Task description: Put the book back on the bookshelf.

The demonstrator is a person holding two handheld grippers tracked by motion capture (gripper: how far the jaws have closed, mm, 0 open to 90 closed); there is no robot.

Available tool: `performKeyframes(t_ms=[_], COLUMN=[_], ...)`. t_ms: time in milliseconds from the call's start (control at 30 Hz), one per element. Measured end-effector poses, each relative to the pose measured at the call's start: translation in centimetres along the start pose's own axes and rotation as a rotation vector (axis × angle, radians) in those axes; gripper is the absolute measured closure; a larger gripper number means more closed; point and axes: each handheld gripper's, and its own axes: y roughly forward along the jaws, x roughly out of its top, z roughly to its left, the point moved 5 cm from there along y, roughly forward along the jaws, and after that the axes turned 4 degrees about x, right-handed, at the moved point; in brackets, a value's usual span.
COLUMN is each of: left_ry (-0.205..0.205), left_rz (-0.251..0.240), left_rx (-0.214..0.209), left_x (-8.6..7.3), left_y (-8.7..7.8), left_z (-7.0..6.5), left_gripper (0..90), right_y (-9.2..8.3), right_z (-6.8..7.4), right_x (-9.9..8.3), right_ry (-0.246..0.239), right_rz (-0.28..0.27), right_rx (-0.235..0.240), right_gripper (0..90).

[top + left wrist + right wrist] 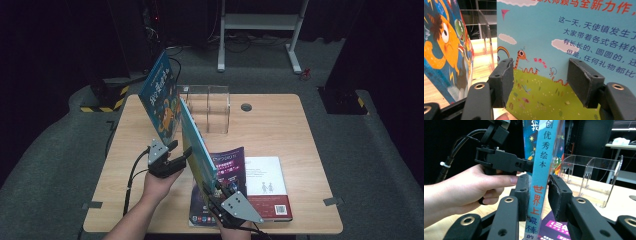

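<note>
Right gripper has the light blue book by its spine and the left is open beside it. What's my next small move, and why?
Probably carry the light blue book, upright and clamped at the spine by the right gripper, toward the clear acrylic rack, whose slots look free. The left gripper faces the cover with its jaws apart, so it could steady it. The dark blue book leans close by; keep clear.

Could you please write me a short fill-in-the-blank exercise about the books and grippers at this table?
1. The right gripper is clamped on the spine of the ____ book, held upright.
2. The left gripper has its jaws ____, gripping nothing.
3. The clear acrylic rack has ____ books in it.
4. Flat on the table lie a purple book and a ____ one.

Missing words: light blue; open; no; white
</note>
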Motion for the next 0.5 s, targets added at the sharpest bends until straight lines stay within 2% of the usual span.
performKeyframes(t_ms=[167, 267, 333, 433, 500], left_ry=[-0.009, -0.006, -0.013, 0.005, 0.0], left_rz=[0.0, 0.008, 0.004, -0.003, -0.008], left_rx=[-0.002, 0.003, -0.011, -0.031, -0.054], left_x=[0.0, 0.1, 0.0, -0.1, 0.0], left_y=[0.3, 0.0, -0.5, -1.4, -2.2], left_z=[0.3, 0.4, 0.2, -0.3, -0.8], left_gripper=[39.3, 40.6, 40.0, 38.9, 37.9], right_y=[0.4, 0.6, 0.7, 0.8, 0.8], right_z=[0.1, 0.2, 0.4, 0.6, 0.8], right_x=[0.1, 0.1, 0.2, 0.2, 0.2], right_ry=[-0.012, -0.002, -0.004, 0.002, 0.009], right_rz=[0.013, 0.011, 0.01, 0.009, 0.006], right_rx=[-0.005, 0.007, 0.011, 0.012, 0.013], right_gripper=[69.1, 68.8, 68.8, 68.9, 69.0])
